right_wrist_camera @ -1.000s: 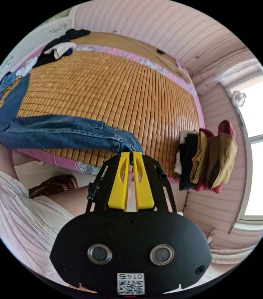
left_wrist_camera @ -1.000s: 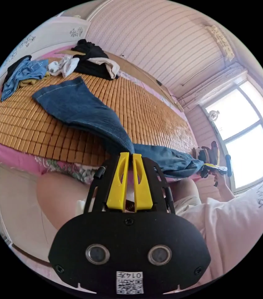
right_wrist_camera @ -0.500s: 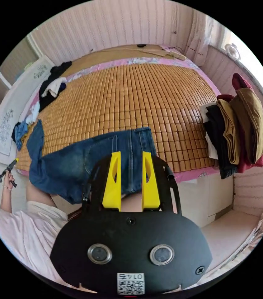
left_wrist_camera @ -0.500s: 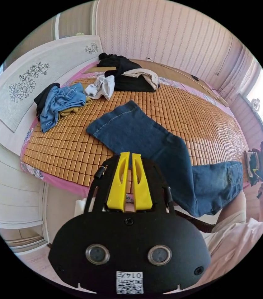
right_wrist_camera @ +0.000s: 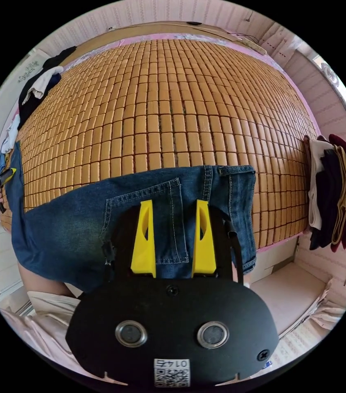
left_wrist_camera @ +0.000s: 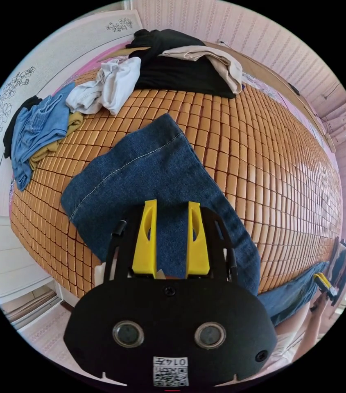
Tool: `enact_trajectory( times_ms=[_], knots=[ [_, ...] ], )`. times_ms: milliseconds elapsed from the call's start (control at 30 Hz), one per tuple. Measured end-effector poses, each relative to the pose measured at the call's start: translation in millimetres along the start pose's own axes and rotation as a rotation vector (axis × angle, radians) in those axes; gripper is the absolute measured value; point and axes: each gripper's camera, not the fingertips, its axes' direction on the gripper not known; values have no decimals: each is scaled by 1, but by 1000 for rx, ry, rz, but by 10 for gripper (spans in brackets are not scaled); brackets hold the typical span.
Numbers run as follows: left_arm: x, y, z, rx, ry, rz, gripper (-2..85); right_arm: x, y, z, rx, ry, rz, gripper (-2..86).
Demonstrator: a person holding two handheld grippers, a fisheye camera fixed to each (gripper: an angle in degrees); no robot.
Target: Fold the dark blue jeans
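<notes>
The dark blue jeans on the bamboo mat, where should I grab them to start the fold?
Take the dark blue jeans at the stitched leg hem with the open left claw, coming in from the near mat edge. The leg lies flat there with its hem free. The open right claw suits the waistband.

The right tool [right_wrist_camera: 173,236], jaws apart, hovers over the jeans [right_wrist_camera: 99,229].

Both grippers have let go: the left gripper [left_wrist_camera: 172,204] and the right gripper [right_wrist_camera: 174,204], clamped on the dark blue jeans [right_wrist_camera: 140,221] a second ago, now stand with jaws apart above the denim — which lies spread flat beneath them on the bamboo mat [right_wrist_camera: 160,102], no longer bunched.
</notes>
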Motion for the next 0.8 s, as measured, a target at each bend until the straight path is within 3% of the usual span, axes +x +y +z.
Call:
enact_trajectory(
  times_ms=[133, 300, 533, 633, 800],
  knots=[
    [-22, -12, -2, 7, 32, -8, 6, 26, -13, 16, 44, -97, 15, 66],
    [-62, -23, -32, 84, 78, -84, -8, 65, -45, 15, 134, -188, 77, -1],
    [-155, -8, -155, 499, 389, -195, -9, 145, -69, -66, 637, -493, 133, -7],
    [-176, 29, -180, 651, 454, -172, -9, 162, -47, -73, 755, -503, 91, -5],
    [-220, 112, -137, 601, 520, -260, -9, 179, 5, 7, 595, -480, 68, -4]
  ],
)
